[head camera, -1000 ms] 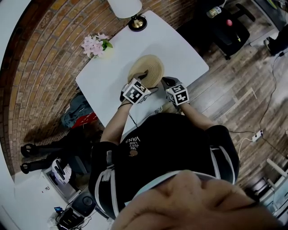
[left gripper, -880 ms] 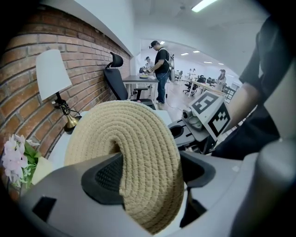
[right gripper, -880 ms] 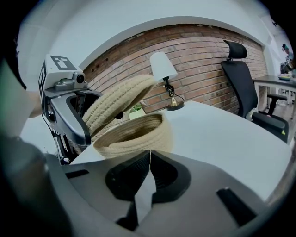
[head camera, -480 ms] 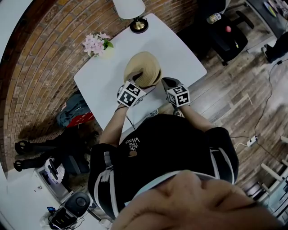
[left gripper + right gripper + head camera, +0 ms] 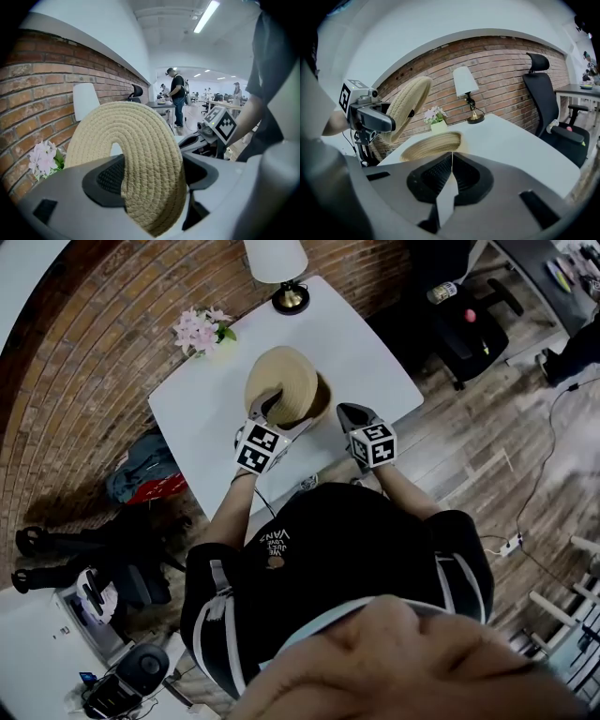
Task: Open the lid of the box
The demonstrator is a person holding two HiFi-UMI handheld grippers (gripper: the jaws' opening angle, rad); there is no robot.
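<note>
Looks down, in the head view, on a brick wall [image 5: 84, 362] and a white table [image 5: 366, 343] set cornerwise against it, a black office chair [image 5: 473, 306] off to the far right. At the table's wall end, a white-shaded lamp [image 5: 279, 261]. Near the front edge, the round woven box [image 5: 322, 401], from above largely covered by its lid [image 5: 279, 381]. Shows only in the right gripper view the box [image 5: 433, 144] standing open on the table, with the lid [image 5: 408, 107] raised on edge and tilted steeply over its left side, lower rim hidden behind the left gripper [image 5: 370, 119]. Confirms in the left gripper view a firm pinch: left gripper [image 5: 152, 180] clamped on the rope rim, one pad on each face. Right gripper [image 5: 451, 171] empty, jaws pressed flat together, just beside the box at its right [image 5: 343, 412]. Smallest, pink flowers [image 5: 199, 331] by the wall
</note>
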